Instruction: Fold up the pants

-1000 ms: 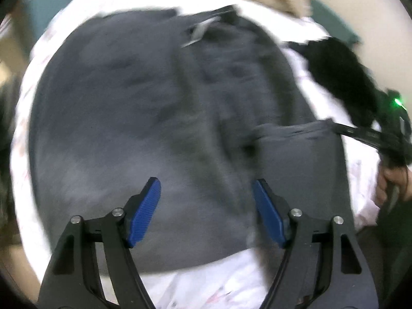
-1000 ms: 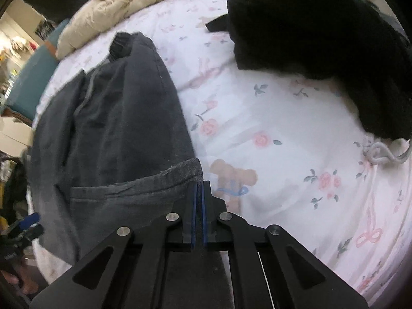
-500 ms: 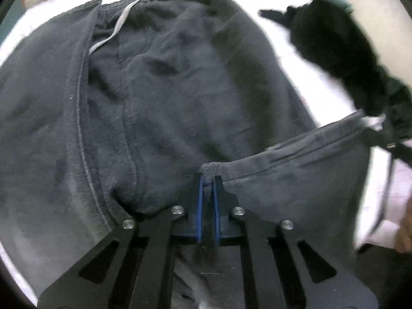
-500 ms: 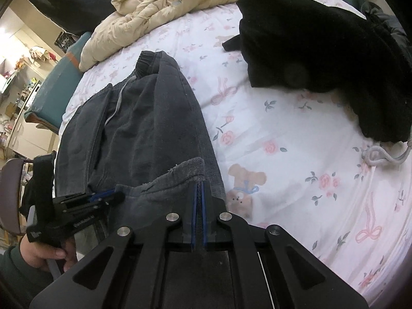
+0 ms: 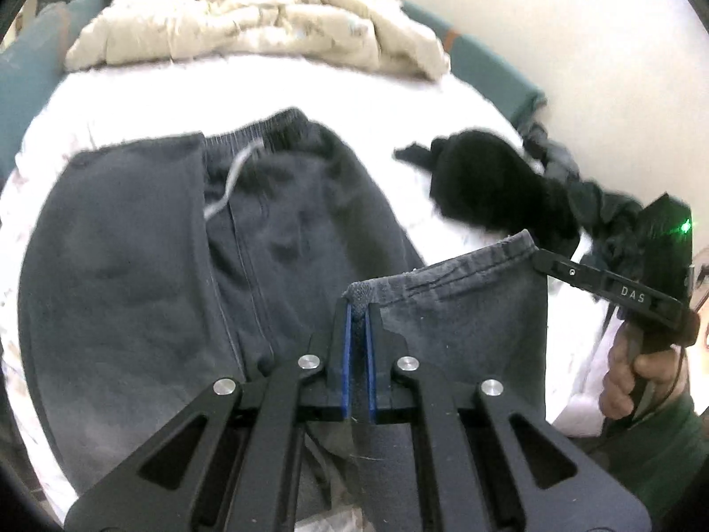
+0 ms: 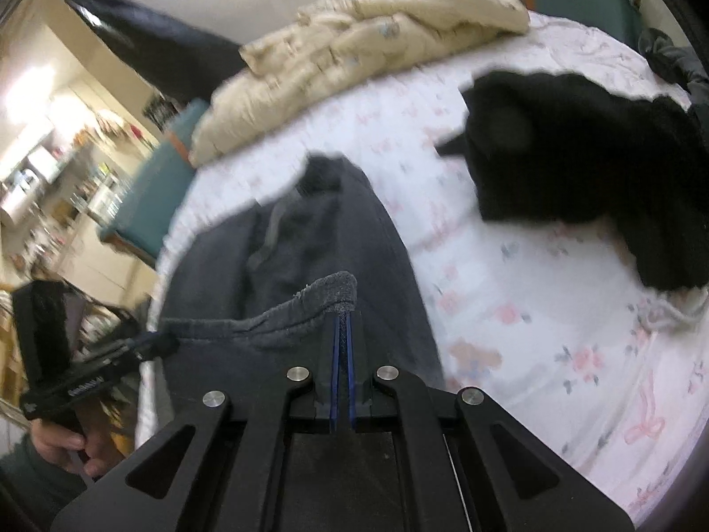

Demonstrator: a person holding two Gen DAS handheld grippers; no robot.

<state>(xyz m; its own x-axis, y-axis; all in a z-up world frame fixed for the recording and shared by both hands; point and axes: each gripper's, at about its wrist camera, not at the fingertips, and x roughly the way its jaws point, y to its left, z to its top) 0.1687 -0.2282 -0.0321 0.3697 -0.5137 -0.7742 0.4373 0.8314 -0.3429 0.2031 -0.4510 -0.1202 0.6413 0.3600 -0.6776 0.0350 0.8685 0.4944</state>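
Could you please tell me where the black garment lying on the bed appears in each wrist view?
Left wrist: black garment right of centre, beyond the pants.
Right wrist: upper right, on the floral sheet.
Shared landmark: cream quilt.

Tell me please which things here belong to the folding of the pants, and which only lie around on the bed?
Belong to the job:
- grey pants
- left gripper, jaws shut on the hem
- right gripper, jaws shut on the hem's other corner

Only lying about:
- black garment
- cream quilt
- floral sheet, merely the surface beneath
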